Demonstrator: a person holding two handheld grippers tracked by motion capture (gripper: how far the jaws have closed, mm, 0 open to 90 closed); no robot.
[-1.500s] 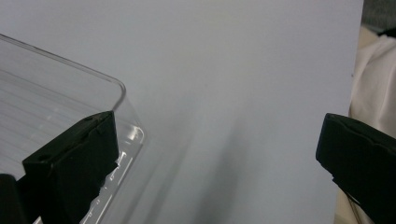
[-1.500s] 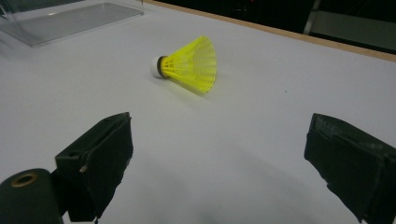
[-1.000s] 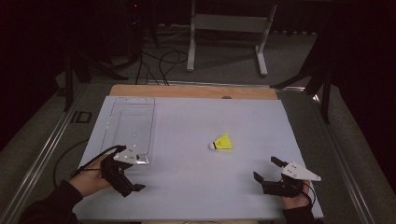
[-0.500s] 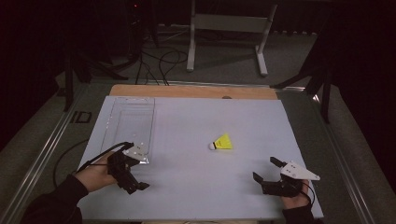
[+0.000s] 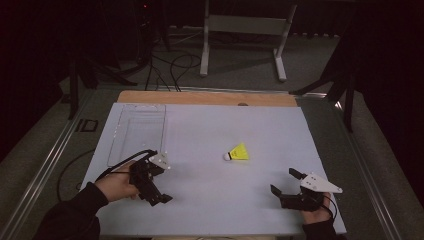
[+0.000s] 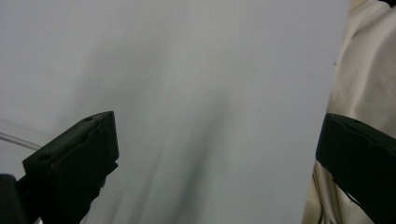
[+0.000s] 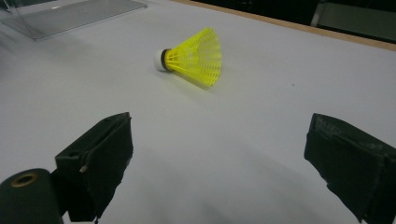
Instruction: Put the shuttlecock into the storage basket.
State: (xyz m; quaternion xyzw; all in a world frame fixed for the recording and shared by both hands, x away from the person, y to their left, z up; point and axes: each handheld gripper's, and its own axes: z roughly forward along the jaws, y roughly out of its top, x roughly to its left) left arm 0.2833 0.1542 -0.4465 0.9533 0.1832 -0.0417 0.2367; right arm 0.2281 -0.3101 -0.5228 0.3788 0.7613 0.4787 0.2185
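**Both grippers sitting wide open, birdie untouched**

The yellow plastic shuttlecock (image 5: 238, 152) is lying on its side mid-table. The right gripper (image 5: 286, 183), jaws spread, is facing it from about 4 o'clock. The left gripper (image 5: 159, 189) is gaping too, around 8 o'clock, beside the clear plastic tray (image 5: 137, 134).

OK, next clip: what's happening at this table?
A person sits at a white table with a tool in each hand. Both tools are open and hold nothing. The right tool rests near the front edge, aimed at a yellow shuttlecock that lies on its side, untouched, in the middle of the table. The left tool is at the front left, just in front of a clear tray. No grasp has been made yet.
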